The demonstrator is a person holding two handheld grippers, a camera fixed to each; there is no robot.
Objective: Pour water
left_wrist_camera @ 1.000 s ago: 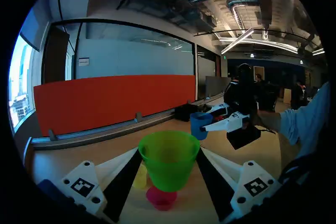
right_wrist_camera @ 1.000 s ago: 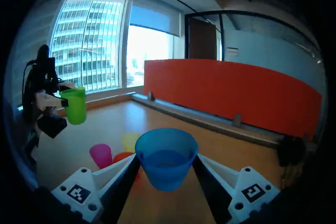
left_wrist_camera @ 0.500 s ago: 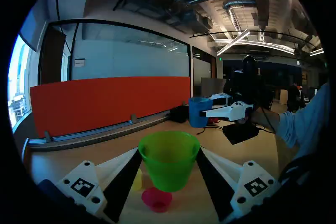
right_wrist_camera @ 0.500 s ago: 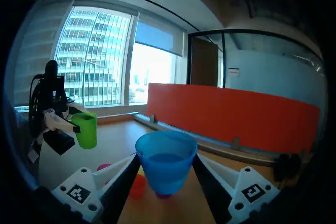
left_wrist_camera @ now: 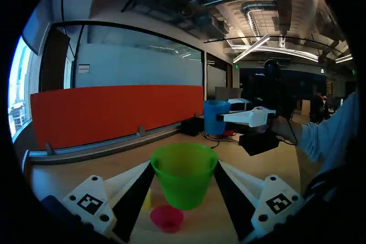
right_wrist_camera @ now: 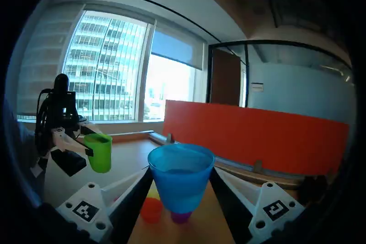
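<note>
- Held in mid-air, a blue translucent plastic cup (right_wrist_camera: 180, 193) stands upright between the fingers of the right hand-held gripper (right_wrist_camera: 180, 173), which is clamped on its sides. A water line shows through the wall, well up the cup.
- A green plastic cup (left_wrist_camera: 184, 184), also upright with its mouth up, is gripped between the fingers of the left hand-held gripper (left_wrist_camera: 183, 165). What shows of its inside looks dry.
- In the left gripper view the blue cup hangs ahead and to the right, higher than the green rim and well apart from it.
- In the right gripper view the green cup sits off to the left and somewhat lower.
- The gap between the two cups is what the pour turns on. The right hand-held gripper carries the water, so it would likely have to bring the blue cup across above the green mouth before tipping it. The left only needs to hold its cup level underneath.
- A person's hand (left_wrist_camera: 281, 129), in a pale blue sleeve (left_wrist_camera: 327, 134), holds the right hand-held gripper.
- Below, on the light wooden surface (left_wrist_camera: 82, 168), stand a small pink cup (left_wrist_camera: 167, 218) and a yellow cup (left_wrist_camera: 146, 198). A small orange cup (right_wrist_camera: 151, 209) shows in the right gripper view.
- A long orange partition panel (left_wrist_camera: 114, 111) runs behind the surface.
</note>
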